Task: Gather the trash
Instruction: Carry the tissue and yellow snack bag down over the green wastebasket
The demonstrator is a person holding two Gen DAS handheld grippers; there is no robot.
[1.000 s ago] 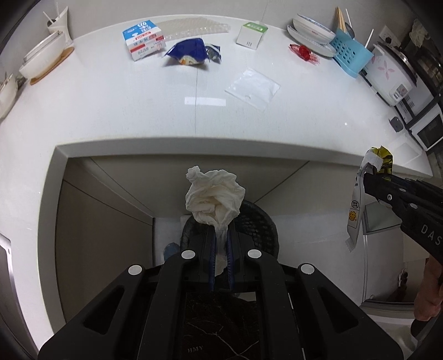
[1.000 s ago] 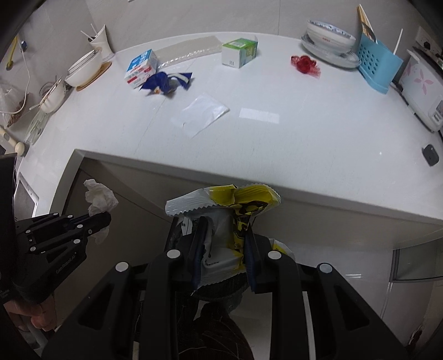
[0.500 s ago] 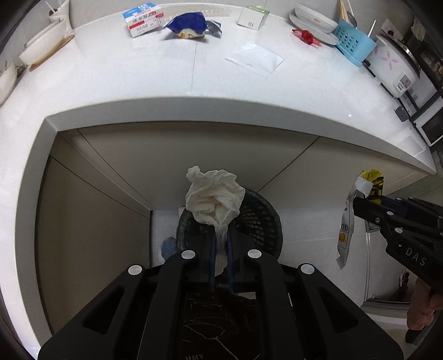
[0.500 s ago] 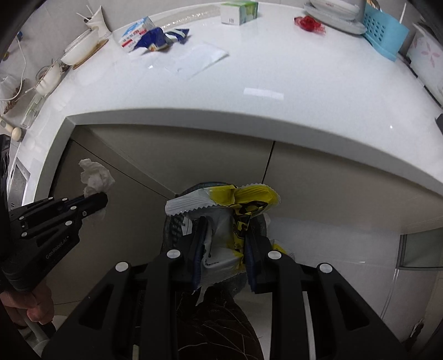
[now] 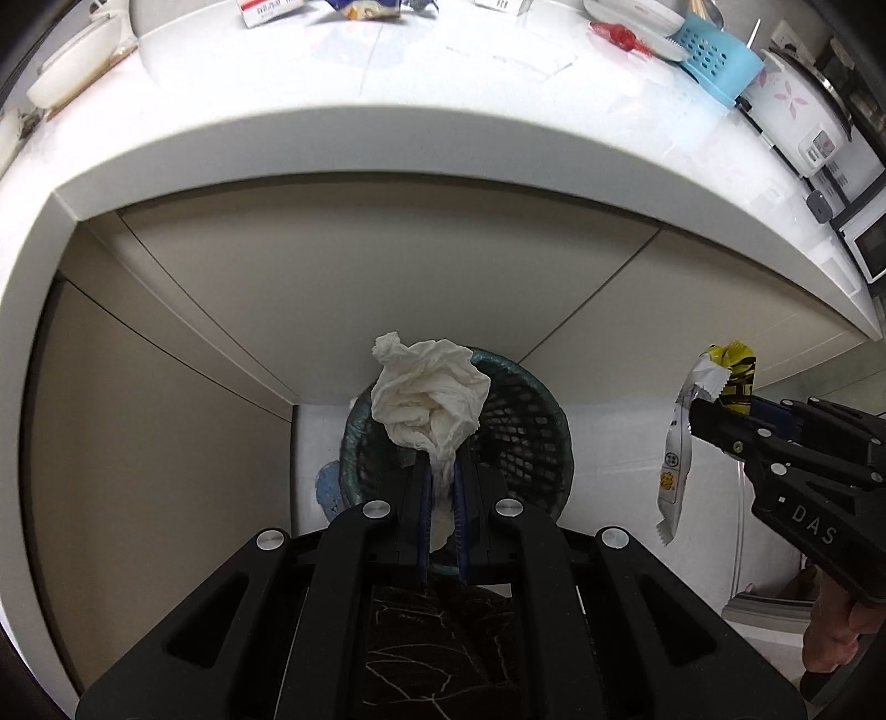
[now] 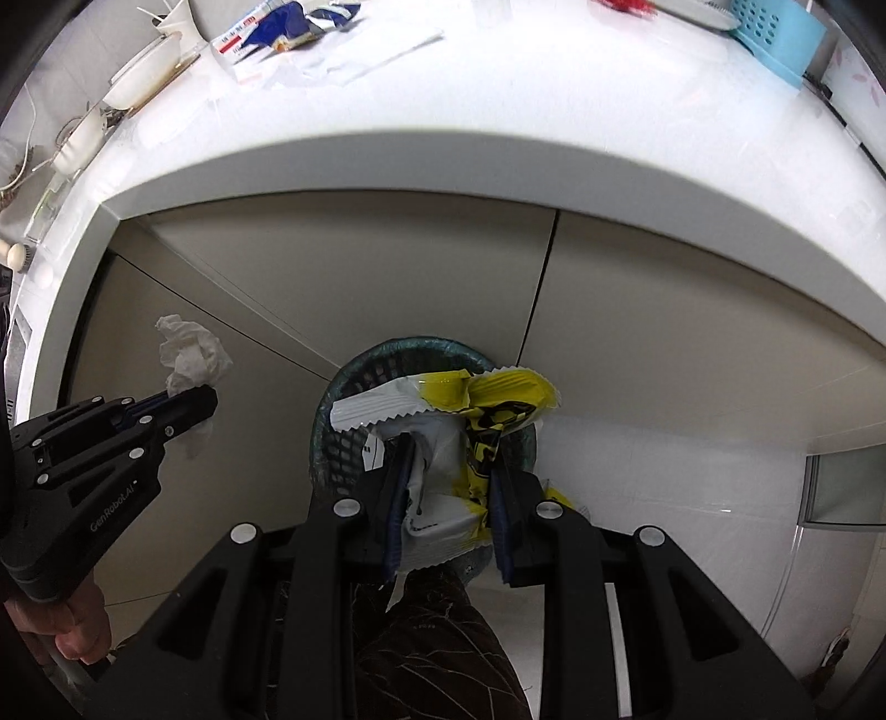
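My left gripper point(image 5: 441, 471) is shut on a crumpled white tissue point(image 5: 426, 396), held over a dark mesh waste basket point(image 5: 526, 421) on the floor below the counter. My right gripper point(image 6: 449, 459) is shut on a white and yellow snack wrapper point(image 6: 454, 399), also above the waste basket point(image 6: 343, 387). In the left wrist view the right gripper point(image 5: 714, 415) comes in from the right with the wrapper point(image 5: 678, 443) hanging from it. In the right wrist view the left gripper point(image 6: 188, 404) comes in from the left with the tissue point(image 6: 191, 354).
The white countertop point(image 5: 387, 138) overhangs beige cabinet doors point(image 5: 387, 277). On it lie a blue snack bag point(image 6: 293, 25), a red-white box point(image 5: 268, 8), a clear plastic sheet point(image 6: 382, 47), a red wrapper point(image 5: 620, 36), a blue basket point(image 5: 720, 66), bowls and a rice cooker point(image 5: 797, 122).
Both grippers have sunk below the counter edge with their trash. The countertop has slid up in both views and the waste basket has grown larger beneath them.
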